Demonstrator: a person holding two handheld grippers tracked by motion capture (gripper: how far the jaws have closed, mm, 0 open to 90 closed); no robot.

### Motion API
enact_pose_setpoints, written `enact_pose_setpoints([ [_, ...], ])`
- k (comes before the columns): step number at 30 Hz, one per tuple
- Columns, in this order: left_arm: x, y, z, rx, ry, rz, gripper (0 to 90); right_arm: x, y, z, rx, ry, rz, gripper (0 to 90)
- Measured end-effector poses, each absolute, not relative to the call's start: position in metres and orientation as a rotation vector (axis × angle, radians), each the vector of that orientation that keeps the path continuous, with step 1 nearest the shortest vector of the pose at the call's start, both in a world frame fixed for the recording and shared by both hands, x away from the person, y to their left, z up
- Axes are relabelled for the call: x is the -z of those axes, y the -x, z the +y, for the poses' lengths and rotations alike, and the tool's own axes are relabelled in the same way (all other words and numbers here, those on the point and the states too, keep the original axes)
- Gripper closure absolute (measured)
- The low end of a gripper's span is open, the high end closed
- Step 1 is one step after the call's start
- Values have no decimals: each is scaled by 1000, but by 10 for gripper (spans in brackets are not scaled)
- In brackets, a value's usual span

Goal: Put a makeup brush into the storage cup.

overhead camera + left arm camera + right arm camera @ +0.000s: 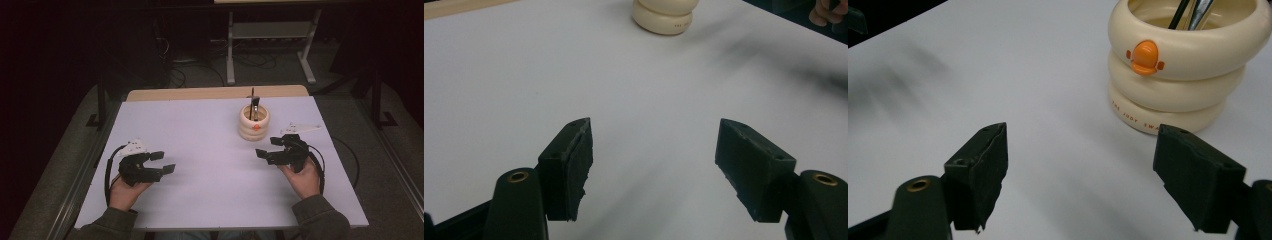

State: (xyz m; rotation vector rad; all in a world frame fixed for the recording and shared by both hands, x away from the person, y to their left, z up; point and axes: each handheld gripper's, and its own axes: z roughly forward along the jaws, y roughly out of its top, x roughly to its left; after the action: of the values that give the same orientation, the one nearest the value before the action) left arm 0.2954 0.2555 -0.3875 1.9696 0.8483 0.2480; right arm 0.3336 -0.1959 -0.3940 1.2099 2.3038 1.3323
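From above, the left gripper [163, 162] and right gripper [270, 147] rest over the white table [200, 150], jaws apart and empty, with the cream ringed ceramic holder [253, 123] with dark utensils just ahead of the right one. In the left gripper view, its spread jaws face bare tabletop, the holder [664, 17] far ahead. In the right gripper view, the holder [1188, 65] stands close ahead, beyond the right-hand jaw.

Black grippers [162, 162] [270, 147] with brass-eyed jaws; olive sleeves [320, 215].
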Motion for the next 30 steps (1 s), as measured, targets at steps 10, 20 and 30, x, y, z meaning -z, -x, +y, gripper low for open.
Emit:
enact_pose_setpoints([
  [10, 390, -296, 258, -256, -1973, 849, 292, 397, -324, -198, -1313, -1190, 2304, 209],
  [20, 399, -295, 259, -278, -2004, 843, 269, 398, -312, -196, -1279, -1152, 2305, 202],
  [30, 406, -291, 258, -278, -2011, 856, 262, 402, -301, -198, -1284, -1147, 2316, 202],
])
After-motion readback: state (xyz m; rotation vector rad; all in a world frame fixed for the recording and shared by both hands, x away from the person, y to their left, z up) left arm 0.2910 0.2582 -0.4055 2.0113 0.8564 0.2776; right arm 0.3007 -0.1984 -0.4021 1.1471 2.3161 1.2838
